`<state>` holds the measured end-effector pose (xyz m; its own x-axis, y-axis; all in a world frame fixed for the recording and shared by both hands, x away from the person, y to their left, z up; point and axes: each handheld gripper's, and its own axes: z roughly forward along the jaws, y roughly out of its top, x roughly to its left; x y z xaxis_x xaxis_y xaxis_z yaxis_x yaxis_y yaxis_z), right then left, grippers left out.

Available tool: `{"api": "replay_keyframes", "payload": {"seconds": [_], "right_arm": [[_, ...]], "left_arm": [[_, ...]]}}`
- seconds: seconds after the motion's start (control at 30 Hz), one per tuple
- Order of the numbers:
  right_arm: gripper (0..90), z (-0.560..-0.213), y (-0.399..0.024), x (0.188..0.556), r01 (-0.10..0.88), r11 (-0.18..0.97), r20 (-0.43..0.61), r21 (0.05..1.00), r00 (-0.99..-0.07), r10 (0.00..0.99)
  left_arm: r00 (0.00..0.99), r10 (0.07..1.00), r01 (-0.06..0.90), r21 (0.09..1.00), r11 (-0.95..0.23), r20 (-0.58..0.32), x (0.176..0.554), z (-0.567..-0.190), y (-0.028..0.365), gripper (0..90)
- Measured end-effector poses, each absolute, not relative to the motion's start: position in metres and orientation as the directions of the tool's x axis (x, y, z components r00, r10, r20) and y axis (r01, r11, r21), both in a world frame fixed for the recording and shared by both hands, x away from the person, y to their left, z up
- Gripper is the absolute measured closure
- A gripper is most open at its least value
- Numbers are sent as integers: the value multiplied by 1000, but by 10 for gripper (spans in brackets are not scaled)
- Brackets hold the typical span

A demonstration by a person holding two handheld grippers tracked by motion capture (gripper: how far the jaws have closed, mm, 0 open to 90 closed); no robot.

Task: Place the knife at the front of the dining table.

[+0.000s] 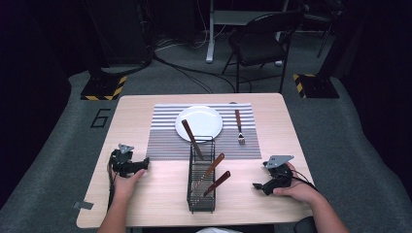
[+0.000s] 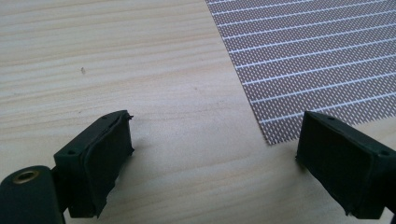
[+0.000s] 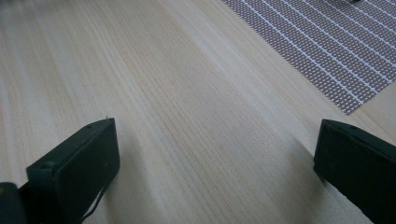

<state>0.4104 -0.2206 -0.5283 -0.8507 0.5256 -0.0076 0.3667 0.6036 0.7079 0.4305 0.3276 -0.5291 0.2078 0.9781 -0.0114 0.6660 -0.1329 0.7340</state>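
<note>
Wire rack between both claws

My forearms run off the bottom edge of the high view, the lower ends of the utensils sit hidden inside the wire caddy, and the fork's tines are too small to make out.

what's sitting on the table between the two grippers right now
In the high view, a black wire caddy with three wooden-handled utensils stands between the left gripper and right gripper.

The wire caddy obstructs the near centre; bare table lies left and right of it.
</note>
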Motion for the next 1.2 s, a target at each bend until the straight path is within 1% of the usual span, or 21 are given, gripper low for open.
{"api": "replay_keyframes", "payload": {"seconds": [0.7, 0.77, 0.8, 0.83, 0.87, 0.93, 1.03, 1.07, 1.1, 1.2], "right_arm": [[0, -528, -220, 410, 372, 601, -4, 707, -848, 530], [0, -528, -220, 410, 372, 601, -4, 707, -848, 530], [0, -528, -220, 410, 372, 601, -4, 707, -848, 530], [0, -528, -220, 410, 372, 601, -4, 707, -848, 530], [0, -528, -220, 410, 372, 601, -4, 707, -848, 530], [0, -528, -220, 410, 373, 601, -4, 707, -848, 530], [0, -528, -220, 410, 373, 601, -4, 707, -848, 530], [0, -528, -220, 410, 373, 601, -4, 707, -848, 530], [0, -528, -220, 410, 373, 601, -4, 707, -847, 531], [0, -528, -220, 410, 373, 601, -4, 707, -848, 531]], "left_arm": [[210, 978, 656, 744, -127, -18, 432, -529, 326, 115], [213, 977, 663, 737, -134, -14, 431, -528, 326, 156], [211, 977, 658, 741, -133, -12, 430, -528, 325, 156], [212, 977, 666, 734, -134, -14, 429, -527, 325, 182], [212, 977, 669, 731, -133, -17, 428, -525, 325, 228], [216, 976, 674, 727, -133, -22, 428, -524, 324, 275], [217, 976, 678, 722, -140, -14, 427, -522, 324, 320], [217, 976, 680, 721, -136, -20, 427, -522, 324, 320], [211, 977, 679, 724, -122, -33, 427, -522, 323, 338], [223, 974, 697, 706, -130, -41, 426, -518, 322, 379]]}}
